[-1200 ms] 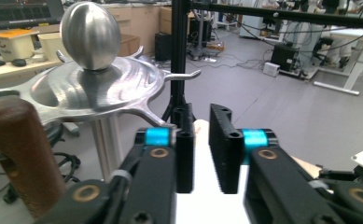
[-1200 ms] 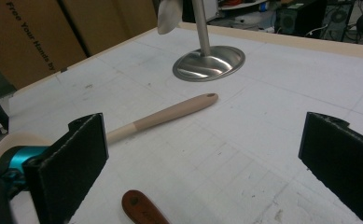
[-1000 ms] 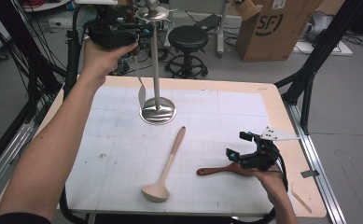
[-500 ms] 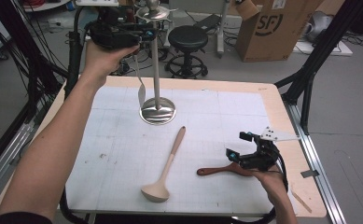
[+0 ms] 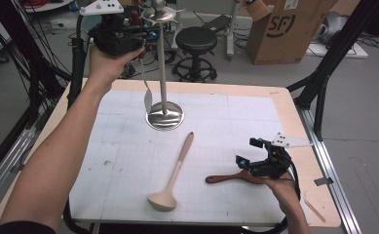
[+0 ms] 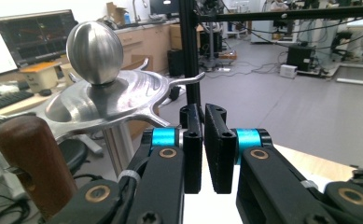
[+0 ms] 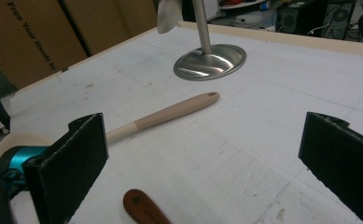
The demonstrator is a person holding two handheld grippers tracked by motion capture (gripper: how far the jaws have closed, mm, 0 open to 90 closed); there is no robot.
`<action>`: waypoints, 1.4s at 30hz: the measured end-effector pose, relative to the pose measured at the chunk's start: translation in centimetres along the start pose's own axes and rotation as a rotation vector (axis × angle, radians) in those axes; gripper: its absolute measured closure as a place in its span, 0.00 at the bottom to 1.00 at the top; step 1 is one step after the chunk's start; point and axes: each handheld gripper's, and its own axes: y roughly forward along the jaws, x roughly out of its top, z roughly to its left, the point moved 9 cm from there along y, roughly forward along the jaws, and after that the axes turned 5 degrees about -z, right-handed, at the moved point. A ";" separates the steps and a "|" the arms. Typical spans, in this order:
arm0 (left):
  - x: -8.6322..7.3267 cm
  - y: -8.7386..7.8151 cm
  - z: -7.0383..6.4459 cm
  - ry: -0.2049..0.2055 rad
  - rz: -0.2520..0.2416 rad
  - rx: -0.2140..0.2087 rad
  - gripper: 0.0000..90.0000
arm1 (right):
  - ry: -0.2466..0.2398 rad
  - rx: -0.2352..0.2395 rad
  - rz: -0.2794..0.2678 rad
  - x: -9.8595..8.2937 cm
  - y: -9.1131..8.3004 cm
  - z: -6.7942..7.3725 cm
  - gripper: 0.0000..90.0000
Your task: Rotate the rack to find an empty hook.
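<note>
Desk [image 5: 255, 105], white gridded mat w/ wood border, carries all. Tall polished steel utensil stand [image 5: 163, 73] w/ round base sits near the far edge, left of centre; its hooked crown and ball knob are up top. A spoon w/ pale bowl and dark wood handle [image 5: 147, 92] hangs off the crown's left side. Beige silicone ladle [image 5: 172, 178] lies mid-desk, bowl toward the near edge. Dark reddish wooden handle [image 5: 228, 178] lies near the near right corner.

Left hand-held gripper [image 5: 123, 36] is up at the crown, jaws pressed nearly together w/ a slim gap, nothing seen between them; the hung spoon's handle [image 6: 34, 163] sits just beside it. Right hand-held gripper [image 5: 262, 163] hovers over the reddish handle [image 7: 144, 210], jaws spread wide.

Risks, imo: left hand-held gripper bumping the crown could knock the spoon off its hook or rock the stand. Right jaws closing off-centre could skid the handle across the mat.
</note>
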 end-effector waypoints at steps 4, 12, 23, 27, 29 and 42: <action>0.1 -0.1 0.0 -0.023 -0.002 0.000 0.86 | -0.001 -0.001 -0.002 0.0 0.1 0.0 0.00; 0.0 0.2 -0.3 -0.091 -0.010 -0.042 0.83 | 0.000 0.001 0.001 0.0 0.0 0.0 0.00; -0.7 -0.1 0.4 -0.168 0.033 -0.074 0.93 | -0.004 0.003 0.000 0.0 0.2 0.0 0.00; -0.2 -0.3 0.3 -0.143 0.011 -0.057 0.98 | -0.002 0.003 0.005 -0.1 0.3 0.1 0.00; 0.1 -0.3 0.3 -0.149 -0.006 -0.048 0.99 | 0.001 0.005 0.008 -0.1 0.3 0.1 0.00; 0.2 0.2 0.6 -0.143 0.025 0.011 1.00 | -0.006 0.008 0.007 -0.1 0.6 0.2 0.00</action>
